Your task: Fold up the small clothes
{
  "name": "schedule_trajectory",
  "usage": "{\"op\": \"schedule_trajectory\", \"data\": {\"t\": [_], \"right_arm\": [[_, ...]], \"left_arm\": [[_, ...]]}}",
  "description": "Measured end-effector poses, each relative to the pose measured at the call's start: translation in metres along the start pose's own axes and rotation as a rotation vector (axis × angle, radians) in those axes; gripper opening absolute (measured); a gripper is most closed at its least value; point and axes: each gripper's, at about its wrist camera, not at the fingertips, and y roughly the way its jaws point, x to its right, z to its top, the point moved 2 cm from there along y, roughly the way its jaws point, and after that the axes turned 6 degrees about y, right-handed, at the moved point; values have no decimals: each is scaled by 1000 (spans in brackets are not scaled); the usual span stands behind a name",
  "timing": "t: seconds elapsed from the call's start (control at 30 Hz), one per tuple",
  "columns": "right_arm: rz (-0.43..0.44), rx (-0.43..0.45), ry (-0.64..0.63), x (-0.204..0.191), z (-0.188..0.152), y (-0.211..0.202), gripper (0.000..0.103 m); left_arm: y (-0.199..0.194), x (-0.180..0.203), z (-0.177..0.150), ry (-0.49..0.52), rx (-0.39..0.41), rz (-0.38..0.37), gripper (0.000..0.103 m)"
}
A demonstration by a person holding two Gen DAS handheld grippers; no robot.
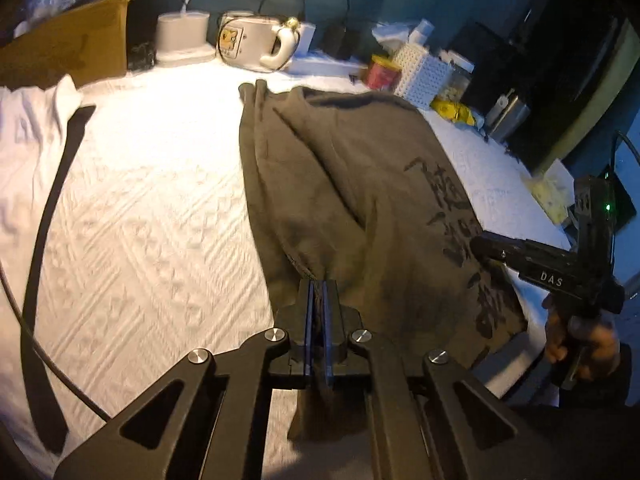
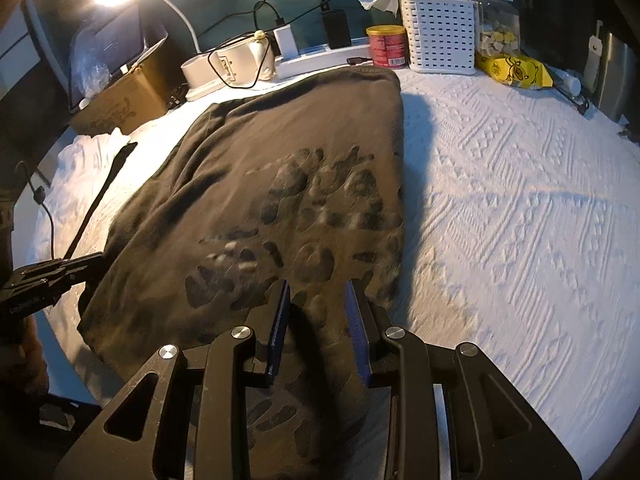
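Note:
A dark olive T-shirt (image 1: 352, 184) with a black print lies lengthwise on the white textured table cover (image 1: 152, 208). My left gripper (image 1: 319, 284) is shut on a bunched fold at the shirt's near edge. The shirt also shows in the right wrist view (image 2: 280, 184), print side up. My right gripper (image 2: 318, 286) is open, its jaws apart over the shirt's near right part, holding nothing. The right gripper shows at the right edge of the left wrist view (image 1: 480, 246). The left gripper shows at the left edge of the right wrist view (image 2: 96, 260).
A white garment (image 1: 28, 152) and a black strap (image 1: 48, 240) lie at the left. Along the back stand a cardboard box (image 1: 68, 48), a white mug (image 1: 256, 44), a red can (image 2: 387, 46), a white basket (image 2: 440, 38), a jar (image 2: 496, 20) and a yellow bag (image 2: 516, 70).

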Motion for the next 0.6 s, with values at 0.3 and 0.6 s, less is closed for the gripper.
{"op": "schedule_trajectory", "data": {"t": [0.3, 0.6], "right_arm": [[-14, 17, -39, -6, -20, -7, 31], [-37, 34, 7, 13, -35, -29, 31]], "left_arm": [[-20, 15, 14, -9, 42, -14, 11], [21, 38, 13, 99, -30, -54, 73]]}}
